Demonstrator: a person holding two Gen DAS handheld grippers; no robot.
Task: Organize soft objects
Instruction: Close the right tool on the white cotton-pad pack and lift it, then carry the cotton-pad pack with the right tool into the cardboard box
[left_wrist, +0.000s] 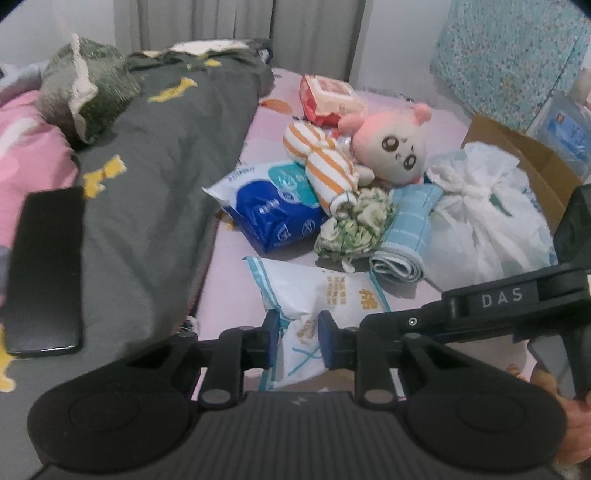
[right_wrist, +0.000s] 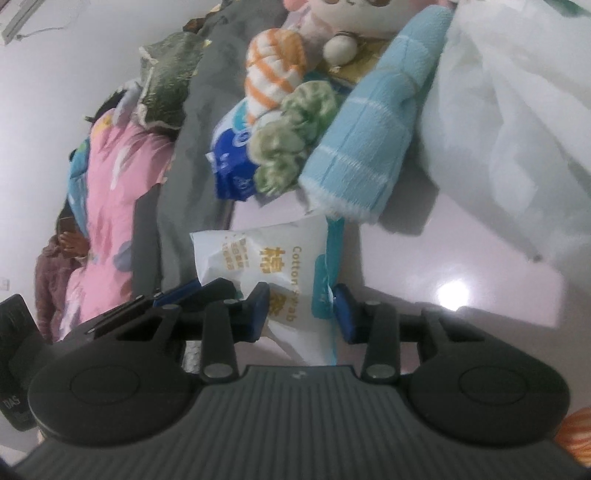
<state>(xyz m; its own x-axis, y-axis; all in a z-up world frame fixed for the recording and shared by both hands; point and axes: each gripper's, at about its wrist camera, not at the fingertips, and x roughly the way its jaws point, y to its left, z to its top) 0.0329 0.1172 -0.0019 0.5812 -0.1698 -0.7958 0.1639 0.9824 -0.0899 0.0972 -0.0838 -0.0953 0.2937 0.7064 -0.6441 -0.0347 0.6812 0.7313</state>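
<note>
Both your left gripper (left_wrist: 297, 341) and right gripper (right_wrist: 301, 312) are clamped on the white packet (left_wrist: 314, 295). It looks light, soft and slippery, so hold its bunched edges.

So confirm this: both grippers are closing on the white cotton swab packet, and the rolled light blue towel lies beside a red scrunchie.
Wrong colour only. The scrunchie is green and white, not red, as the left wrist view shows. The rest holds: the left gripper and right gripper both straddle the white cotton swab packet, and the rolled light blue towel lies beside it.

both wrist views look steeply down, close over the bed (left_wrist: 229, 291) — sharing the white cotton pack (left_wrist: 314, 295).
</note>
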